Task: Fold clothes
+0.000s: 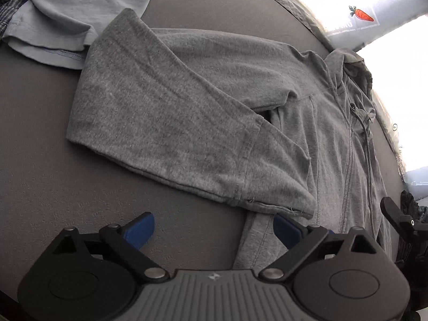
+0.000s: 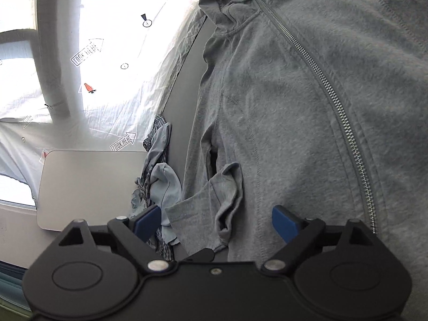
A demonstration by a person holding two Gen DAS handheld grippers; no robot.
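A grey zip-up hoodie (image 1: 187,112) lies on a dark grey table (image 1: 40,187), zipper side up, with one sleeve folded across its front. My left gripper (image 1: 212,231) is open and empty just above the sleeve cuff (image 1: 278,187); its right blue pad (image 1: 286,230) rests by the hoodie's hem. In the right wrist view the hoodie (image 2: 294,107) fills the frame with its zipper (image 2: 334,107) running diagonally. My right gripper (image 2: 216,223) is open, its fingers either side of a bunched sleeve cuff (image 2: 227,200).
A light blue garment (image 1: 72,13) lies crumpled at the table's far left; it also shows in the right wrist view (image 2: 160,184) with plaid cloth. A silver laptop (image 2: 88,187) sits beside the table. A white printed sheet (image 2: 112,53) covers the background.
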